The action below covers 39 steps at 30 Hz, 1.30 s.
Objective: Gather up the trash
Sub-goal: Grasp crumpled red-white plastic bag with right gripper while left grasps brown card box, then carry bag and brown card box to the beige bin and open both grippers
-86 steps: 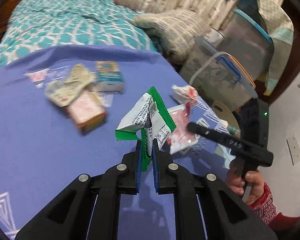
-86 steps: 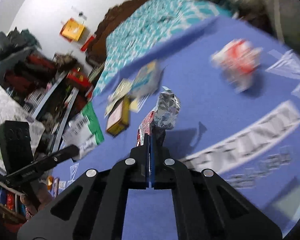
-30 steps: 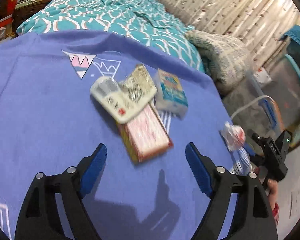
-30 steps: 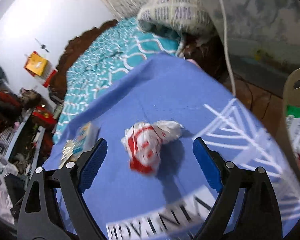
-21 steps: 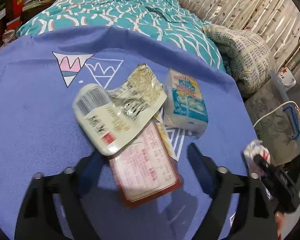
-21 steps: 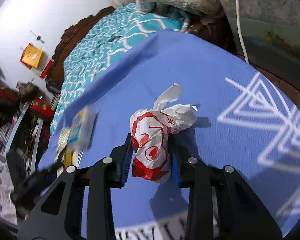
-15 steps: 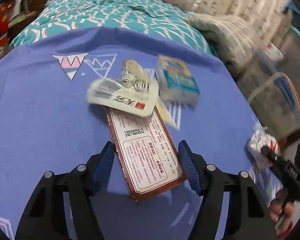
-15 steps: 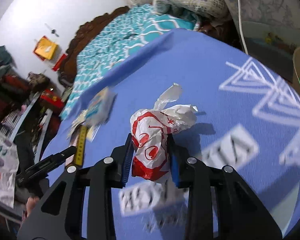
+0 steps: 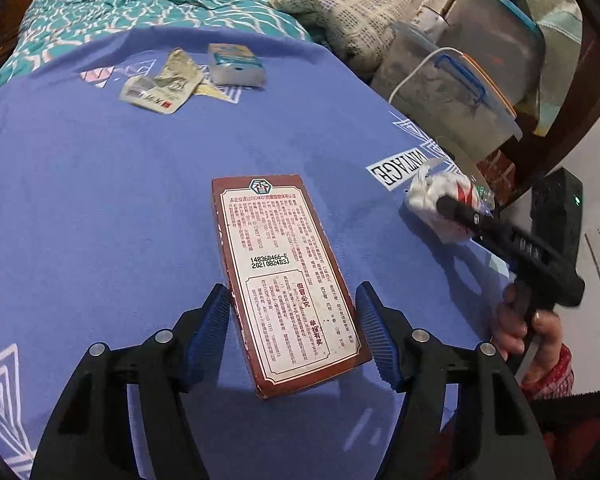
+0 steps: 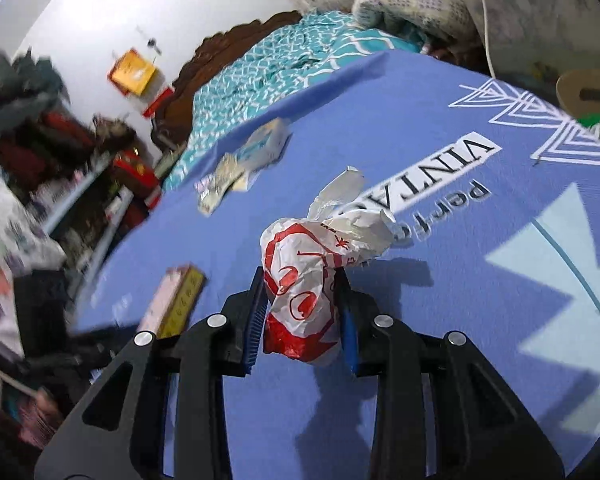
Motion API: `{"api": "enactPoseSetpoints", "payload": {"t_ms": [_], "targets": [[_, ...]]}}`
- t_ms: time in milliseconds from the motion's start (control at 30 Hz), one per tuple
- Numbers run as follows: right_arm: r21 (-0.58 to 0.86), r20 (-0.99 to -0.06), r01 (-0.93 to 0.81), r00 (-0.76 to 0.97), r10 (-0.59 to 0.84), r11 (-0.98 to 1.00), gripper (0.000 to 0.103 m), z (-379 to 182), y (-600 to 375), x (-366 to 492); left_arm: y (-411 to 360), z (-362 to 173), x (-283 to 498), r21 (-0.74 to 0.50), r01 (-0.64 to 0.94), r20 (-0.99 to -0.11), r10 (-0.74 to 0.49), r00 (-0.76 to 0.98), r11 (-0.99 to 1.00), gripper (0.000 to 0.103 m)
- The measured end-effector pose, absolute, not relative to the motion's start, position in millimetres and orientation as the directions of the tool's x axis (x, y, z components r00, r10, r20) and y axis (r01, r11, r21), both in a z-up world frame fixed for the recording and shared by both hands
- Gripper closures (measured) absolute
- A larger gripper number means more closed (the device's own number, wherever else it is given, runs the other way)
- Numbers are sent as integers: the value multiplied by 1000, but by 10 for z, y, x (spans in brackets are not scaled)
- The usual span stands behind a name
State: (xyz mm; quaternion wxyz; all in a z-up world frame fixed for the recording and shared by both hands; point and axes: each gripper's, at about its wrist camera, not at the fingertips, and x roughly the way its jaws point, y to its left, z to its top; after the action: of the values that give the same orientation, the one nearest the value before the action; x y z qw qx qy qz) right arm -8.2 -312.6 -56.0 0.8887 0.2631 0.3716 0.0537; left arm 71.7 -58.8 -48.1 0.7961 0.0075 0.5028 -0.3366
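Note:
My left gripper [image 9: 294, 322] is shut on a flat red-brown carton [image 9: 284, 276] with a white printed label, held above the purple cloth [image 9: 100, 200]. My right gripper [image 10: 302, 318] is shut on a crumpled white-and-red plastic bag [image 10: 308, 280], also held above the cloth. That bag and the right gripper show at the right in the left wrist view [image 9: 440, 208]. The carton shows edge-on at the left in the right wrist view [image 10: 176, 300]. A silver wrapper [image 9: 160, 86] and a blue-and-white tissue pack [image 9: 236, 64] lie at the far side of the cloth.
A bed with a teal patterned cover [image 9: 120, 4] lies beyond the table. Clear plastic storage boxes [image 9: 460, 80] and a folded blanket [image 9: 348, 12] stand to the right. A tan basket handle [image 10: 588, 96] shows past the table's right edge. Cluttered shelves [image 10: 60, 160] stand at the left.
Both grippers dropped earlier wrappers and opened. The left one then closed on the carton and lifted it away from the pile. The right one closed on the red-and-white bag and lifted it.

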Motion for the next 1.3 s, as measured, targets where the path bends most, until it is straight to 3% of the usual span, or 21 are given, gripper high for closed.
{"api": "enactPoseSetpoints", "payload": {"t_ms": [67,100,133,200,400,467,500,533,667,867,1100,1300], "targets": [[472,-657,126,711,252,873,64,-587,-3141,-158,-699,-492,717,-293,548,-815,-504,286,784,36],[473,-655,133,714,247,871,55,-595,-3160,-176,-762,-497,720,-274,548,-822,-488,293,790,31],[477,-651,148,722,235,867,38,-585,-3196,-221,-811,-497,733,-262,548,-826,-478,298,795,29],[479,-636,157,740,218,864,28,-543,-3249,-299,-894,-506,735,-230,546,-838,-449,309,805,24],[433,-635,119,744,209,893,27,-457,-3207,-367,-921,-524,667,-150,551,-862,-381,333,821,25],[436,-636,101,738,227,894,33,-471,-3184,-332,-922,-547,645,-121,554,-873,-354,336,824,35],[440,-640,95,731,238,893,60,-491,-3161,-311,-932,-540,617,-89,566,-873,-337,352,820,40],[449,-644,91,723,251,889,70,-508,-3152,-296,-938,-539,604,-89,574,-874,-340,347,814,40],[493,-606,87,749,269,866,74,-495,-3234,-310,-1008,-518,638,-167,596,-868,-404,289,786,42],[486,-559,188,818,138,854,75,-318,-3800,-485,-1516,-360,765,-269,664,-832,-516,205,698,43],[441,-558,393,824,-97,807,75,-238,-4937,-716,-2874,-145,849,-302,815,-795,-603,72,495,43],[406,-607,545,761,-230,734,75,-333,-5922,-707,-4323,-161,949,-321,875,-800,-599,-44,364,43]]}}
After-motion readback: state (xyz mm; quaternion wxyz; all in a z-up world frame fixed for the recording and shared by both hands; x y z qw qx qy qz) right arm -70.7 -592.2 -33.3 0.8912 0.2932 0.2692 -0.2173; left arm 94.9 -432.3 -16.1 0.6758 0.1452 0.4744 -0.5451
